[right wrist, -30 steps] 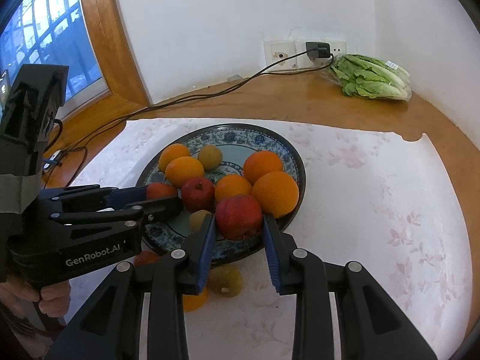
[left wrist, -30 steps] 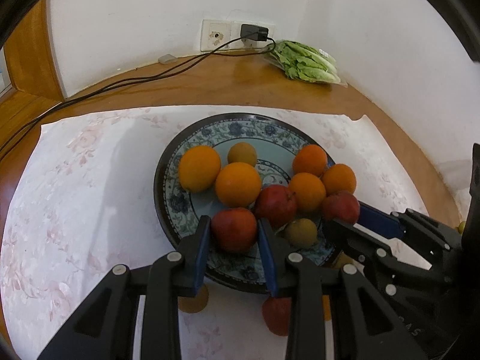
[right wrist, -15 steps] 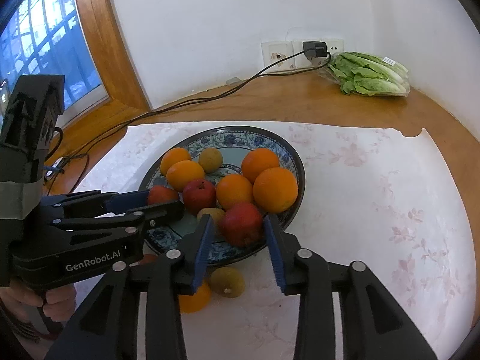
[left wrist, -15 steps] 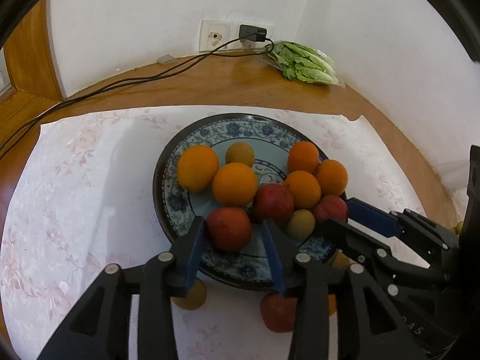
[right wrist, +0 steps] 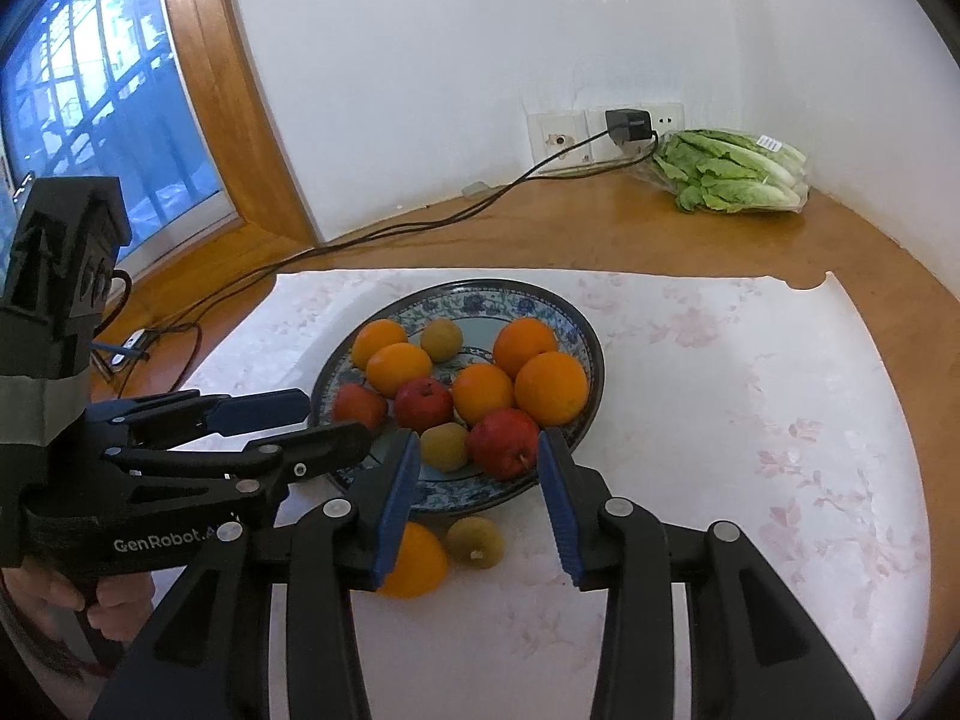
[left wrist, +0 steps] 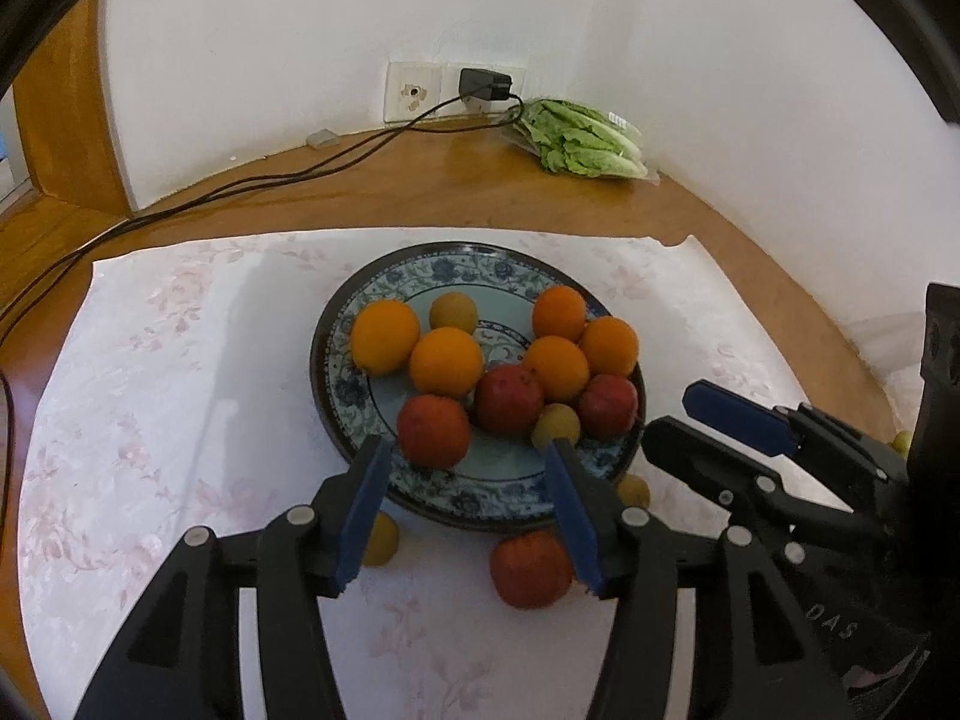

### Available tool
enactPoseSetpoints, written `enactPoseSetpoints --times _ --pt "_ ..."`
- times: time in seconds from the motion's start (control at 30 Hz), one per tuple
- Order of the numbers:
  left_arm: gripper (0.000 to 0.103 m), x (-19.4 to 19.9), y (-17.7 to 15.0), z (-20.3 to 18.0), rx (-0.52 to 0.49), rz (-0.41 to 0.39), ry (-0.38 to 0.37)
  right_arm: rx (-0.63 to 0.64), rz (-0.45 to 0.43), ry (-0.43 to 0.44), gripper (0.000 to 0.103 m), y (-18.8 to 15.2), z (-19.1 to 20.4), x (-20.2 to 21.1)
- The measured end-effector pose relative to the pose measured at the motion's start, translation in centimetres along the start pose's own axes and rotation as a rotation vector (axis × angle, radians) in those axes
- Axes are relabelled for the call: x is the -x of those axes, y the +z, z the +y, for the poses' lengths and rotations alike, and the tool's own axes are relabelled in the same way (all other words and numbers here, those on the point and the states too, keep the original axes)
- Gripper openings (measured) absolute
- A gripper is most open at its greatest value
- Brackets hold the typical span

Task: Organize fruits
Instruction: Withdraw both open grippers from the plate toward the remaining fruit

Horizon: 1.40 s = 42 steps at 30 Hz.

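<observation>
1. The wooden desk (left wrist: pixel 420 192) fills the middle band of both views, and a white floral cloth (left wrist: pixel 150 396) covers its nearer part.
2. A blue patterned plate (left wrist: pixel 354 396) sits at the centre of the cloth in both views, holding oranges (left wrist: pixel 384 336), red apples (left wrist: pixel 433 431) and small yellow-green fruits (left wrist: pixel 454 312).
3. The left tool (left wrist: pixel 465 498), lower centre of the left wrist view, has its jaws spread; they have just been opening, and one apple lies on the plate just beyond the tips, untouched.
4. The right tool (right wrist: pixel 474 489), lower centre of the right wrist view, also stands spread, with a red apple (right wrist: pixel 503 441) on the plate's near rim beyond the tips, free of the pads.
5. A bag of lettuce (right wrist: pixel 729 179) lies in the far corner, upper right.
6. Loose on the cloth below the plate lie an orange (right wrist: pixel 414 561), a yellow-green fruit (right wrist: pixel 474 542) and an apple (left wrist: pixel 528 569).
</observation>
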<state>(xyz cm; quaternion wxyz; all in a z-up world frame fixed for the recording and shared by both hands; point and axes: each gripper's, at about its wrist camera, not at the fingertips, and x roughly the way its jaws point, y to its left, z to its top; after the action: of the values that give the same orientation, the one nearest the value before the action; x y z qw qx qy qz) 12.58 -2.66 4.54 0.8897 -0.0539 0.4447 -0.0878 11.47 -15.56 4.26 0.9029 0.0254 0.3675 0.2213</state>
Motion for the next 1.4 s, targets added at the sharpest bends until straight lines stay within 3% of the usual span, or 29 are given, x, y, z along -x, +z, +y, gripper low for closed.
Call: enactPoseSetpoints --times 0.47,0.97,1.17,1.4 --pt "0.058 2.4 -2.9 0.9 0.017 -0.014 0.062 -0.04 0.019 0.019 0.042 -2.1 0.3 2.1" --pt "0.057 0.6 -3.5 2.1 0.055 0.003 0.079 -0.07 0.058 0.025 0.042 -3.7 -0.1 1.6" --pt "0.044 0.1 -3.7 2.3 0.057 0.009 0.075 -0.056 0.067 0.03 0.042 -4.0 0.3 1.2" --pt "0.038 -0.6 -3.8 2.7 0.065 0.018 0.079 -0.058 0.081 0.033 0.042 -4.5 0.4 0.7"
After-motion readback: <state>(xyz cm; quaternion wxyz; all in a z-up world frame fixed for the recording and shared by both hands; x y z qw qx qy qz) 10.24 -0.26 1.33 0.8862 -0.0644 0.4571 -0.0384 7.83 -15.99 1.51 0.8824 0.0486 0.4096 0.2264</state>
